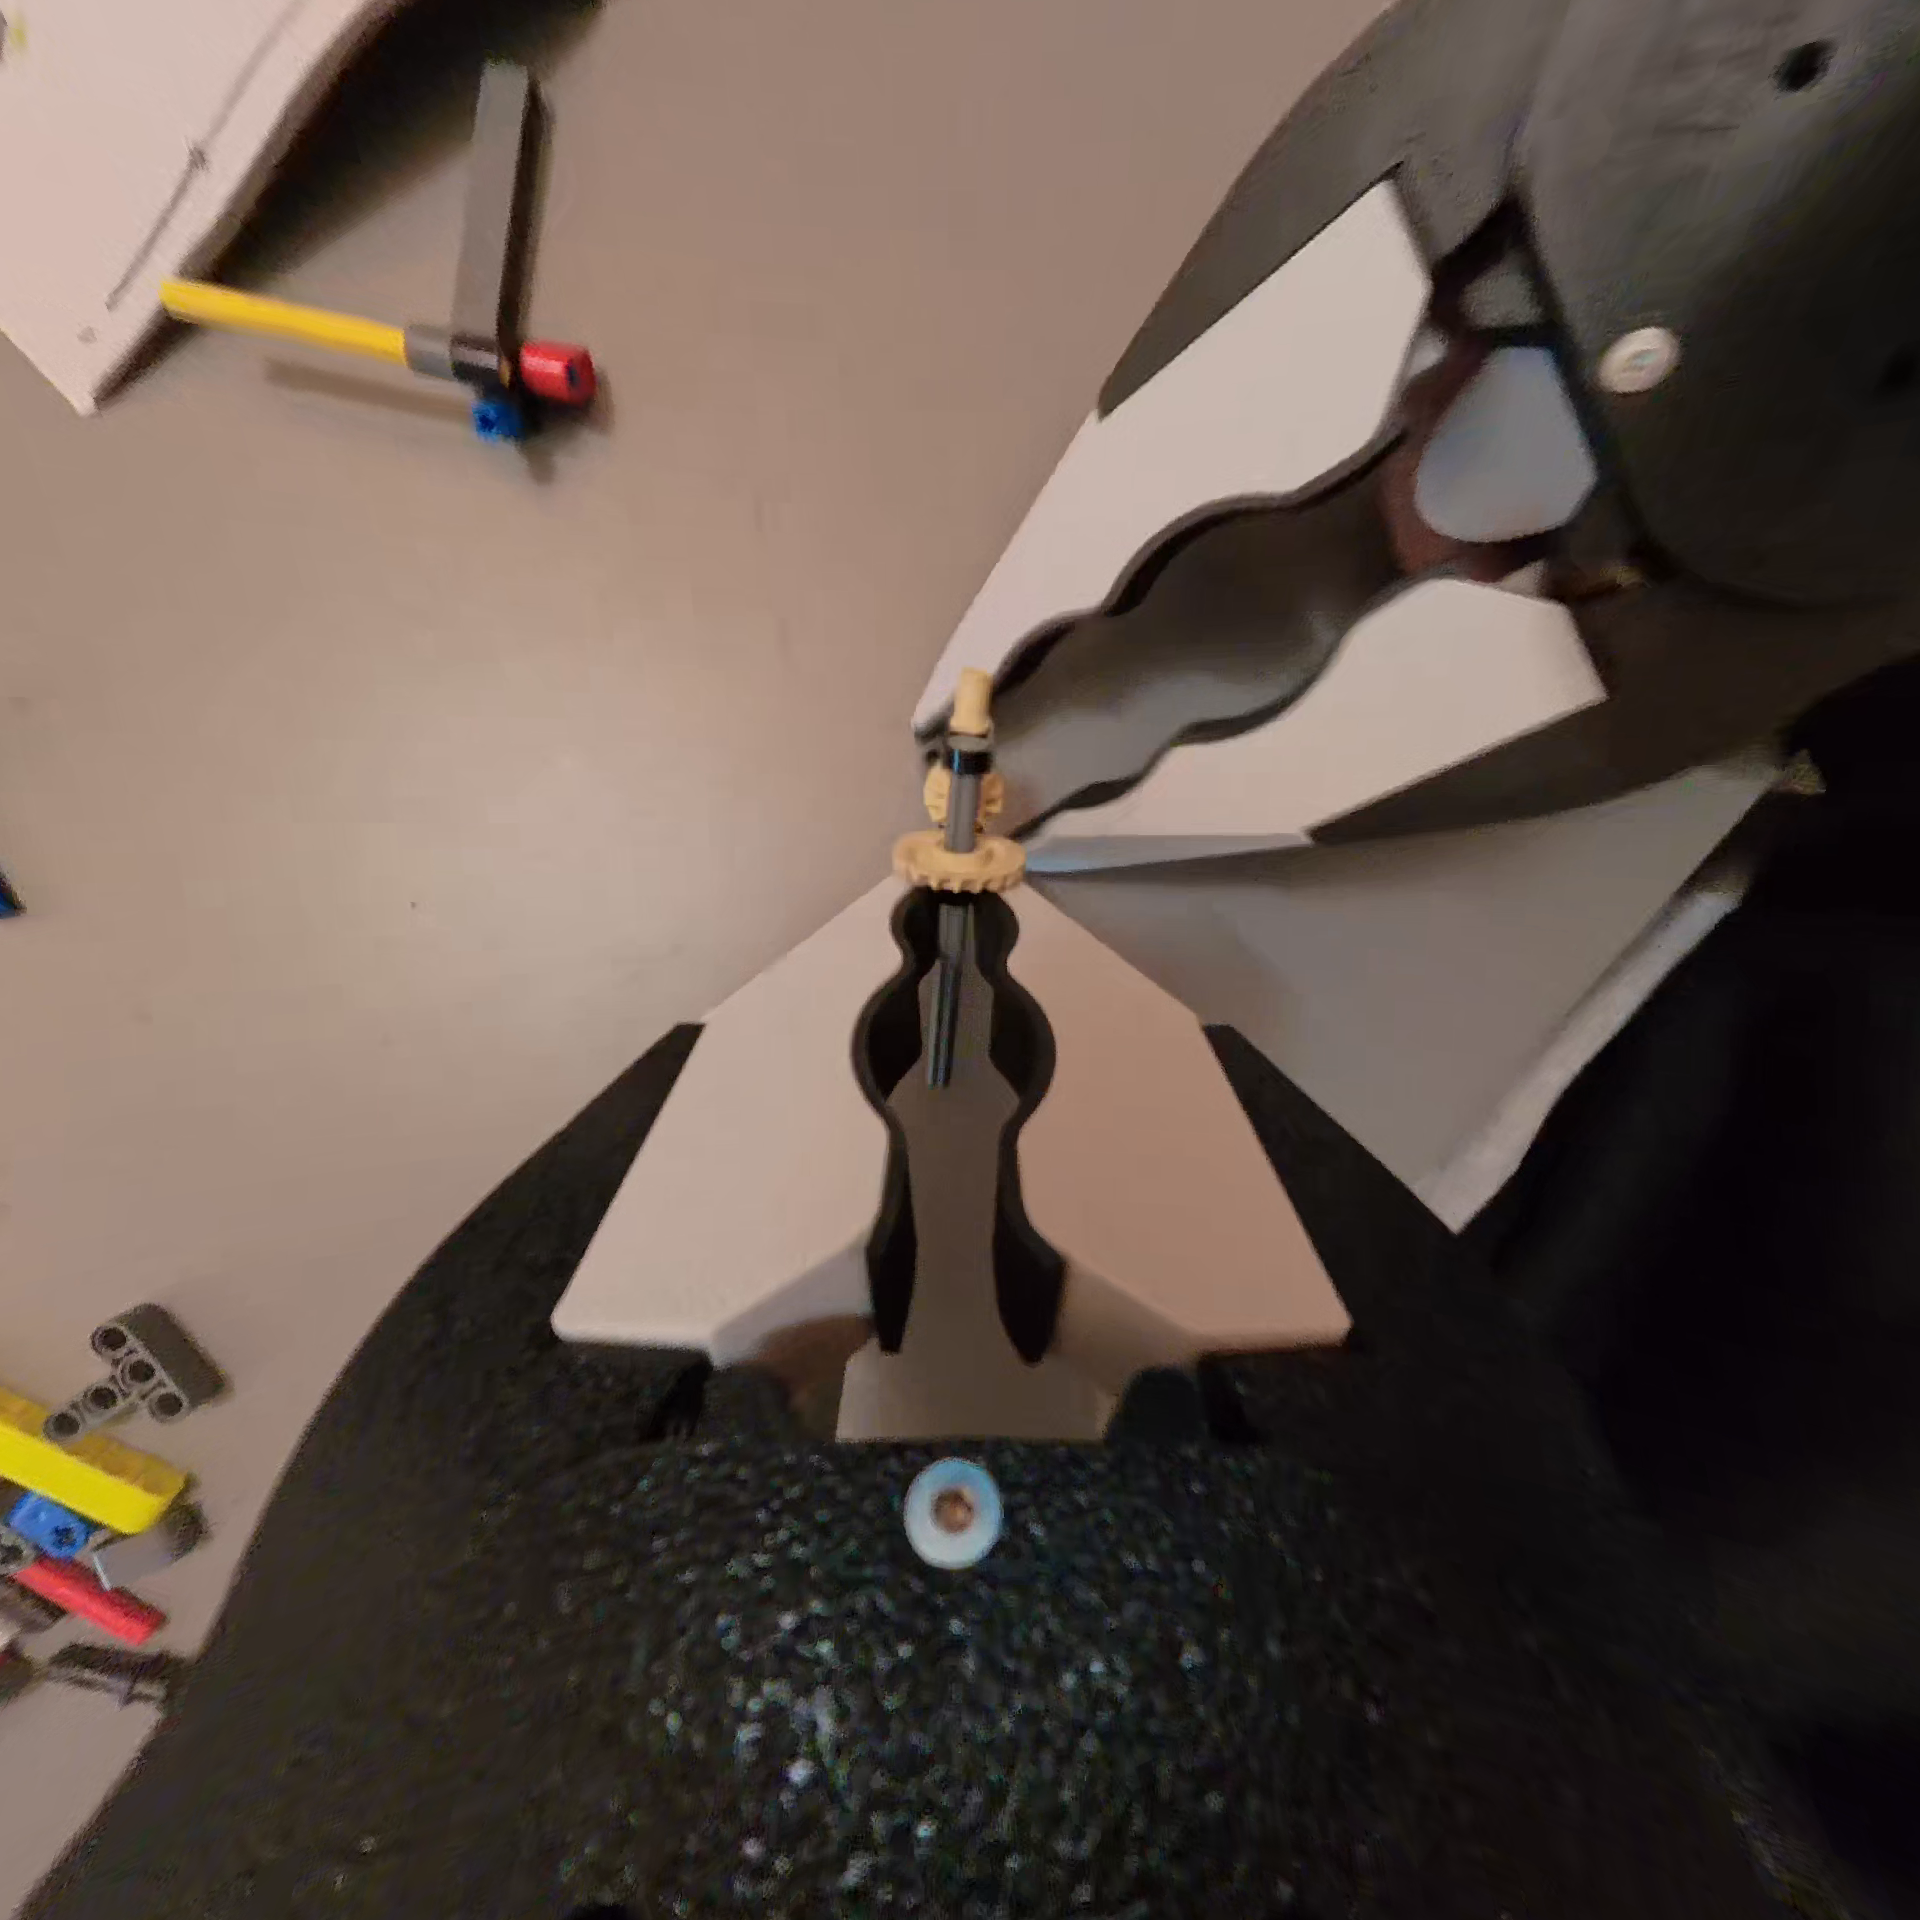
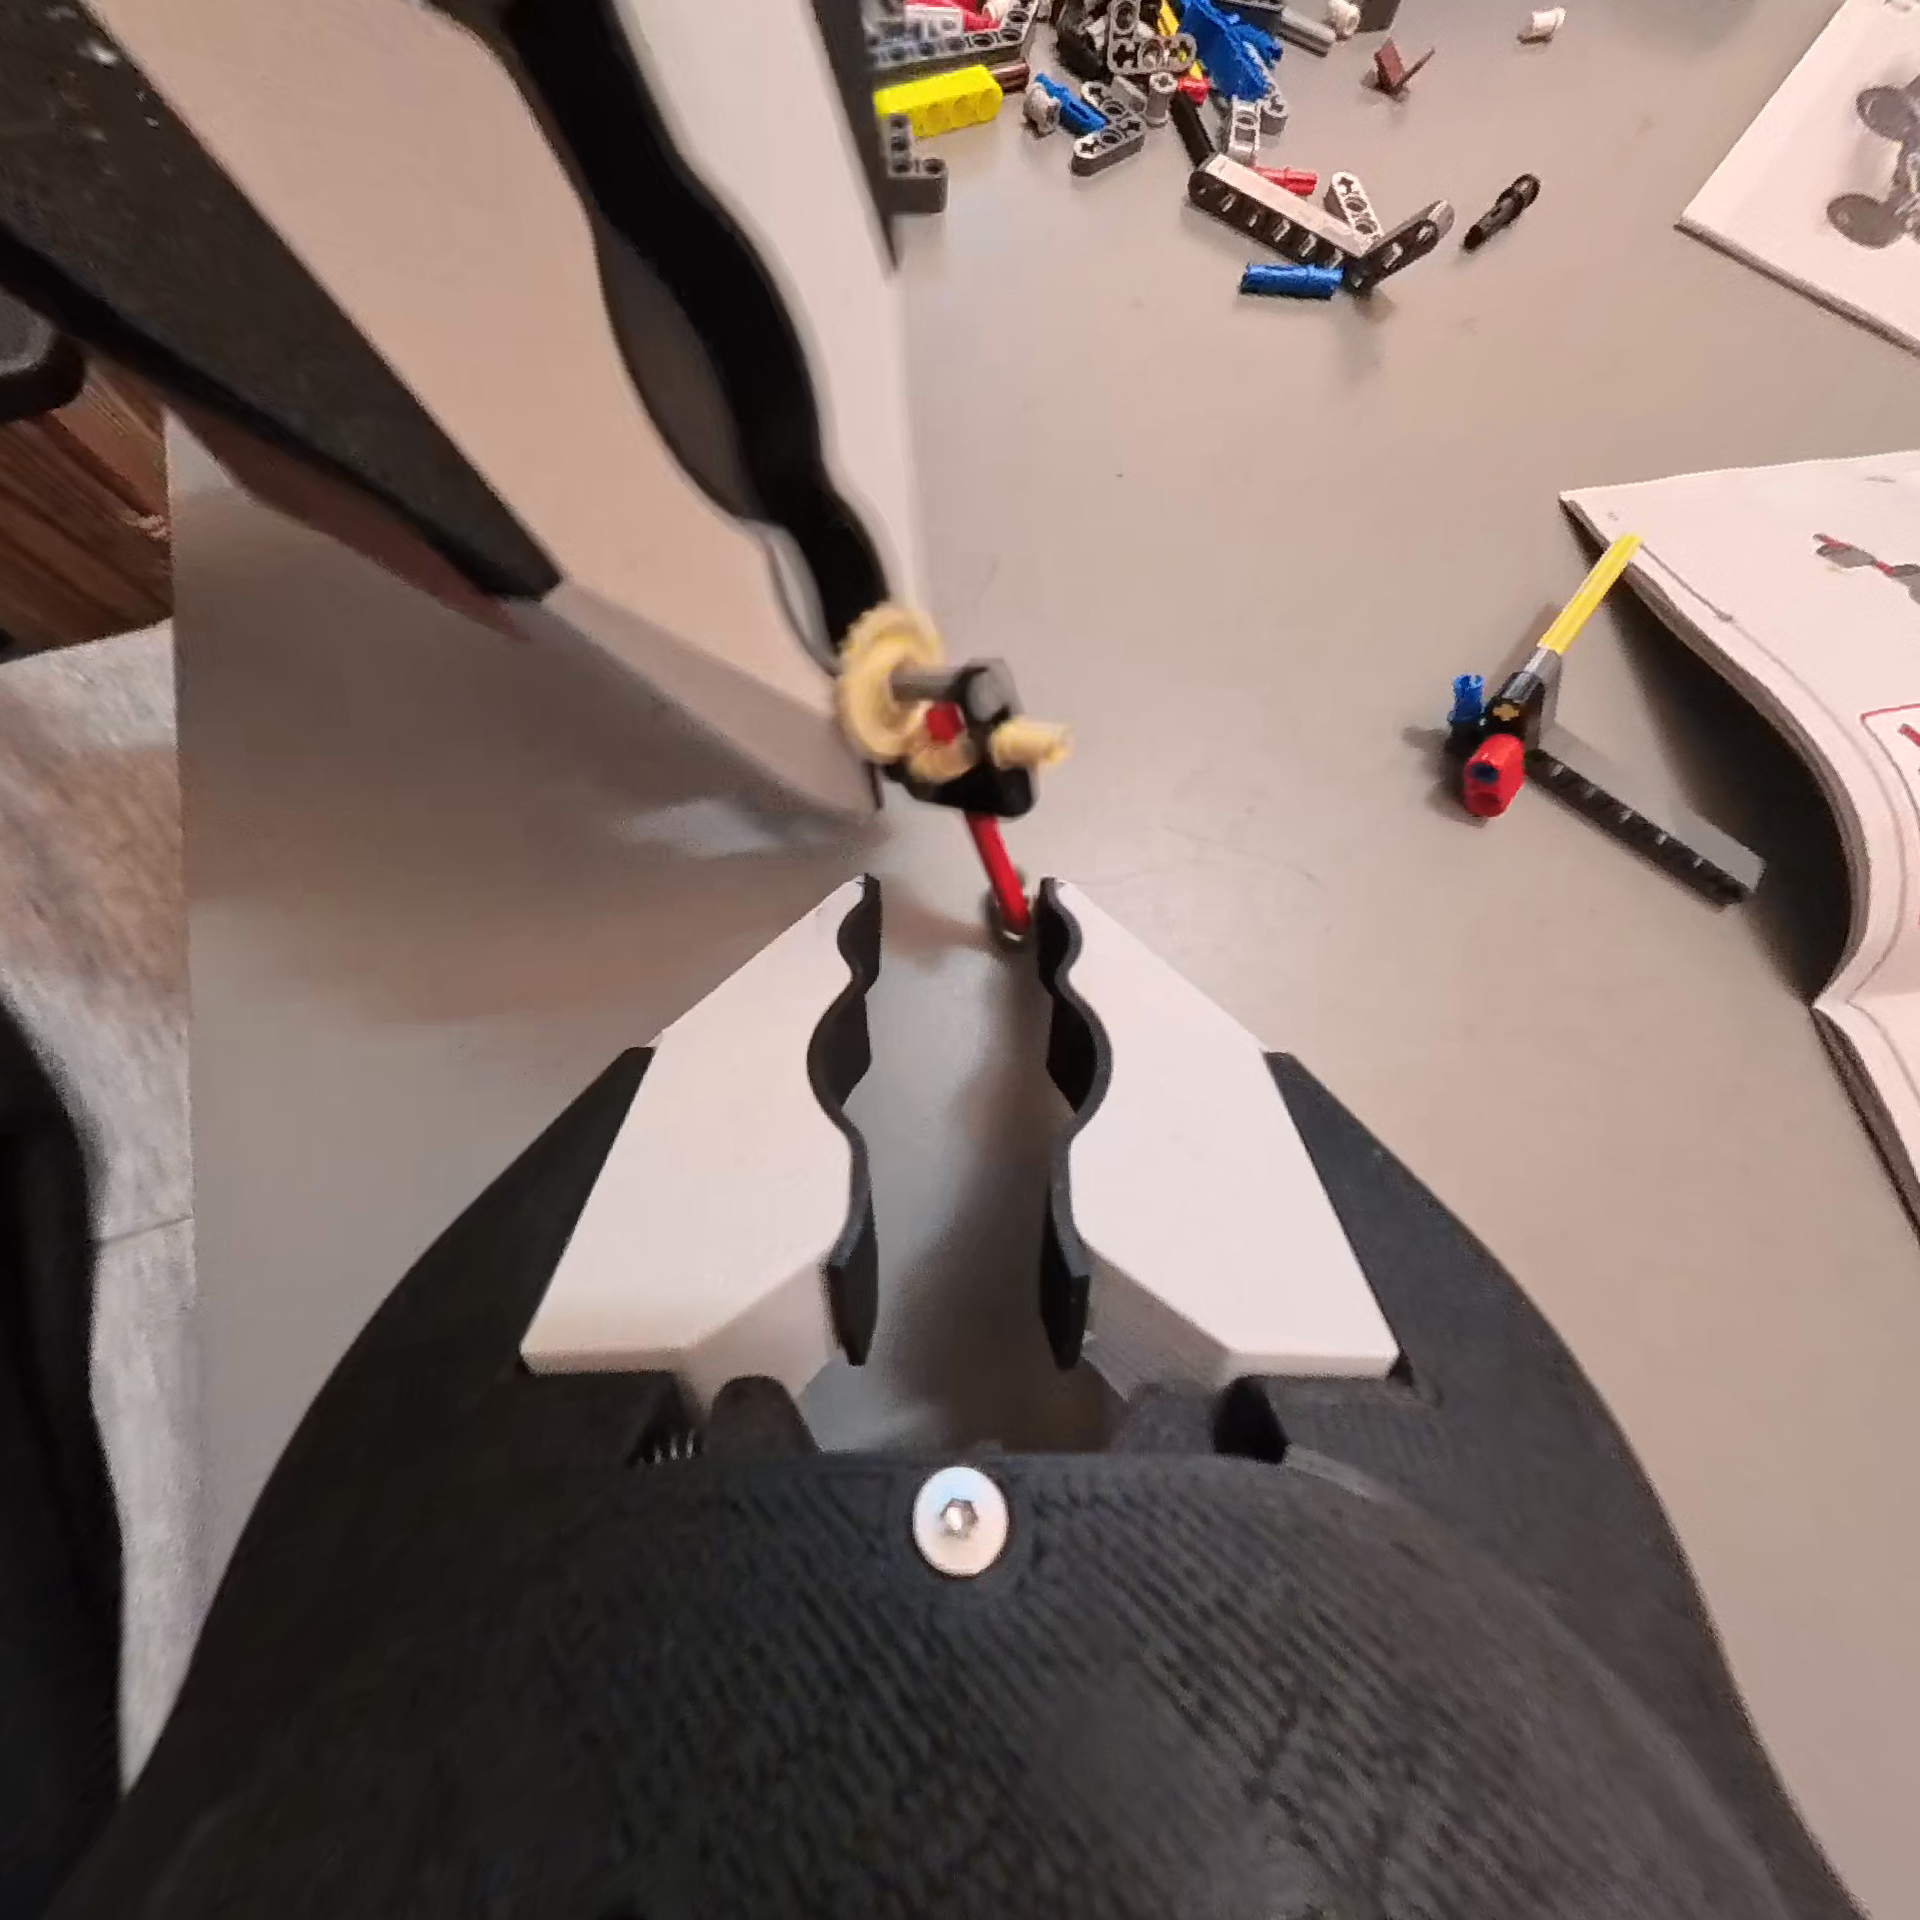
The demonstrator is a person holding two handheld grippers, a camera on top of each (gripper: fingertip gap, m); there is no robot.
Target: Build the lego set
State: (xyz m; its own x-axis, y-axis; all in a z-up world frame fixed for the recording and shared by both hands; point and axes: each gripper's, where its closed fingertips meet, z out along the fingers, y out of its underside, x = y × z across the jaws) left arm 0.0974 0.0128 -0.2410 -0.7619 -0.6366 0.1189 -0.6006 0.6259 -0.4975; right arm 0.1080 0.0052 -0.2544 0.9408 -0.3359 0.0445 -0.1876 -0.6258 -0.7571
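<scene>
My left gripper [image 1: 958, 902] is shut on the dark axle [image 1: 951, 997] of a small lego assembly held above the grey table. The assembly [image 2: 961, 727] has a tan bevel gear [image 1: 958, 860], a smaller tan gear, a black connector [image 2: 987, 696], a tan pin [image 2: 1034, 743] and a red axle [image 2: 992, 862] sticking out toward my right gripper. My right gripper [image 2: 956, 904] is open. The grey-tipped end of the red axle sits between its fingertips, against the right one. In the left wrist view the right gripper [image 1: 982, 779] reaches in from the upper right to the assembly.
A second sub-assembly [image 2: 1496, 748] with a yellow axle, red bush, blue pin and dark beam lies on the table; it also shows in the left wrist view [image 1: 488, 353]. An open instruction booklet [image 2: 1766, 727] lies beside it. A pile of loose parts [image 2: 1143, 94] lies beyond. The tips of both grippers are at nearly the same place.
</scene>
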